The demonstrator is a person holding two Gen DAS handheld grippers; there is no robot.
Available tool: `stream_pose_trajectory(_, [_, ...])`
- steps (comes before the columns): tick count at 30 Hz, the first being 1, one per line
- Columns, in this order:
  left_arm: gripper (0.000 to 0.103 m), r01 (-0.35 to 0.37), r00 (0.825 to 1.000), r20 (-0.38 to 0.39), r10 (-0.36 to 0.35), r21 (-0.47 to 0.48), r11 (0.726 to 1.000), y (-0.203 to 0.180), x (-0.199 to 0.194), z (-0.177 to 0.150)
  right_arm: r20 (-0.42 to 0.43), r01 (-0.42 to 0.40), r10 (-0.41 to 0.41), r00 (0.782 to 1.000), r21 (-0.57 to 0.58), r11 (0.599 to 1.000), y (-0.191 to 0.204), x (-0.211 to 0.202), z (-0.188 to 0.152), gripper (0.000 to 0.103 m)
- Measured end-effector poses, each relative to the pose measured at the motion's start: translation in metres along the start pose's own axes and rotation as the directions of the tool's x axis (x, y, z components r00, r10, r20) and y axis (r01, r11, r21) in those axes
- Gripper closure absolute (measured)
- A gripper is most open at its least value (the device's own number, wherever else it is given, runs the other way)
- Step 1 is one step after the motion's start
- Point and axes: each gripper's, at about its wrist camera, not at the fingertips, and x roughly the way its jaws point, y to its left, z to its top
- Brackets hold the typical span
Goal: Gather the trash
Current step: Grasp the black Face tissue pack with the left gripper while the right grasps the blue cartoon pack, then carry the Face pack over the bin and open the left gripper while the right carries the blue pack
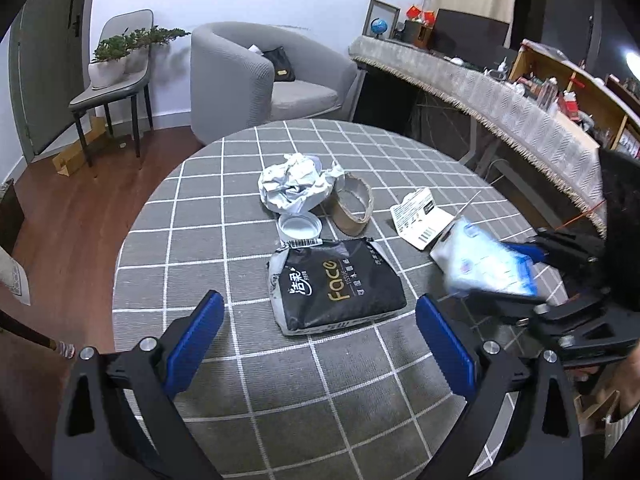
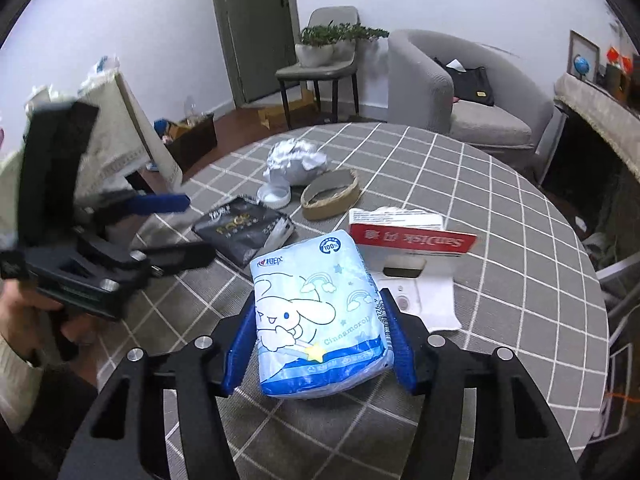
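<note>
On the round grey checked table (image 1: 208, 208) lie a black tissue pack (image 1: 336, 286), a crumpled white wrapper (image 1: 294, 184), a white lid (image 1: 300, 227), a brown tape ring (image 1: 353, 204) and a SanDisk card package (image 1: 422, 213). My right gripper (image 2: 318, 340) is shut on a light blue tissue pack (image 2: 316, 312) and holds it just above the table; the pack also shows blurred in the left wrist view (image 1: 486, 260). My left gripper (image 1: 320, 344) is open and empty, just in front of the black tissue pack. The black pack (image 2: 242, 232) and SanDisk package (image 2: 412, 240) also show in the right wrist view.
A grey armchair (image 1: 256, 76) with a black bag stands beyond the table. A chair with potted plants (image 1: 116, 68) is at the back left. A long cloth-covered counter (image 1: 500, 92) runs along the right. A wooden floor (image 1: 72, 200) lies left of the table.
</note>
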Motion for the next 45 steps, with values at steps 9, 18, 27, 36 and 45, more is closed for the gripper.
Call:
stream_pose_trajectory(9, [0.005, -0.055, 0.997, -0.044, 0.057, 0.029, 0.998, -0.016, 0.018, 0.002, 0.076, -0.003, -0.004, 0.997, 0.088, 0.996, -0.023, -0.021, 0.002, 0.044])
stream_pose_trajectory(18, [0.006, -0.108, 0.992, -0.073, 0.106, -0.030, 0.994, -0.014, 0.026, 0.009, 0.116, 0.001, -0.015, 0.993, 0.125, 0.992, -0.021, -0.028, 0.002, 0.044])
stream_pose_trajectory(27, [0.026, -0.098, 0.994, -0.054, 0.095, -0.060, 0.993, -0.010, 0.021, 0.007, 0.181, 0.017, -0.052, 0.982, 0.191, 0.981, -0.023, -0.039, 0.006, 0.044])
stream_pose_trajectory(36, [0.027, -0.115, 0.993, -0.009, 0.115, -0.059, 0.992, 0.002, -0.001, 0.004, 0.178, 0.010, -0.043, 0.983, 0.180, 0.984, -0.006, -0.033, 0.011, 0.044])
stream_pose_trajectory(45, [0.027, -0.124, 0.991, 0.045, 0.126, -0.048, 0.991, 0.016, -0.023, -0.004, 0.187, -0.007, -0.024, 0.982, 0.166, 0.986, 0.013, -0.029, 0.023, 0.044])
